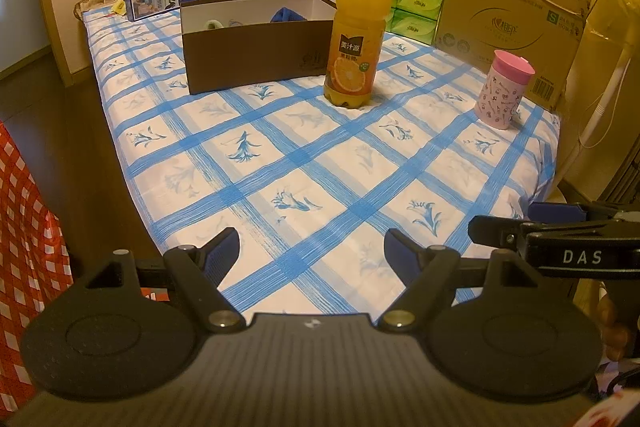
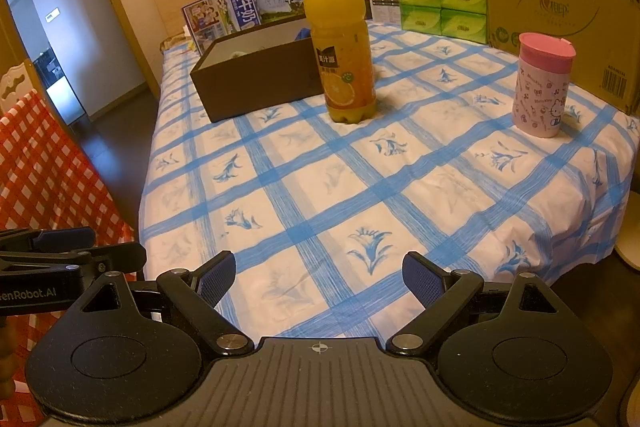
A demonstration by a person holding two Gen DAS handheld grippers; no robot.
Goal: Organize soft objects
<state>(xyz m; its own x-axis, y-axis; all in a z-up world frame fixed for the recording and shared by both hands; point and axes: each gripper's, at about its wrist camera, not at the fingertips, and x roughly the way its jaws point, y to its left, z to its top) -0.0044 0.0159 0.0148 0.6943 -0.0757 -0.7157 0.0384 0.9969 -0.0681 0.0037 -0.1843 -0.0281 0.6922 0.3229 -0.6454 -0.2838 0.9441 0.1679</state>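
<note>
Left wrist view is showing the left gripper point(image 1: 312, 251) hovering over the checked tablecloth point(image 1: 320, 163), fingers spread wide, gripping nothing. Right gripper point(image 2: 319, 273) is likewise gaping and empty. Brown box point(image 1: 256, 55) is sitting far back beside the juice bottle point(image 1: 358, 31), blue cloth point(image 1: 286, 15) poking up inside; pink cup point(image 1: 504, 89) is standing apart.
</note>
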